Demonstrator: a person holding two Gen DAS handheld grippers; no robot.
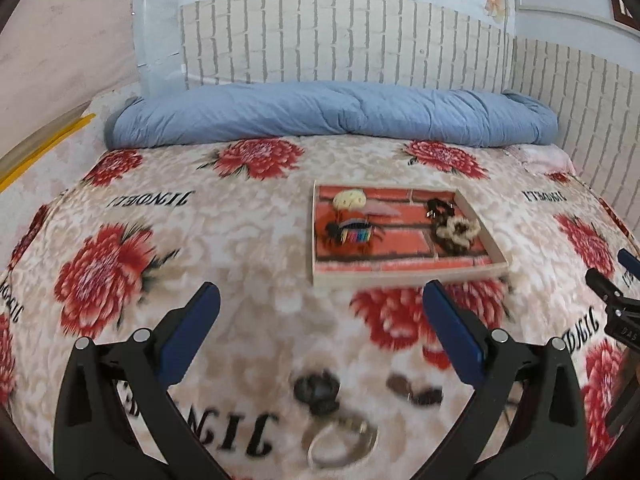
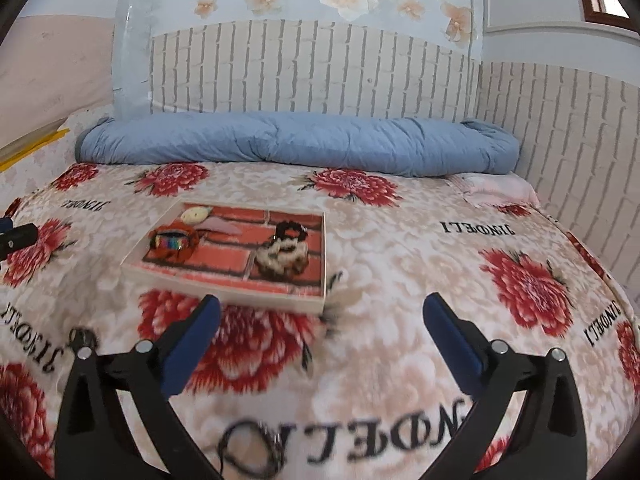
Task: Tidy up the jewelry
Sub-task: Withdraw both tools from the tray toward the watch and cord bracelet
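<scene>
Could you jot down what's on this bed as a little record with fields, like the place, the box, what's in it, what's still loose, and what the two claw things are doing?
place: bed with a floral blanket and a rolled blue quilt at the far end
tray: shallow tray with a brick-pattern floor, lying on the blanket
in tray: rainbow-striped bracelet, pale yellow piece, cream and dark beaded pieces
loose on blanket: dark beaded piece, metal bangle, dark cord loop
left gripper: open, holding nothing
right gripper: open, holding nothing
</scene>
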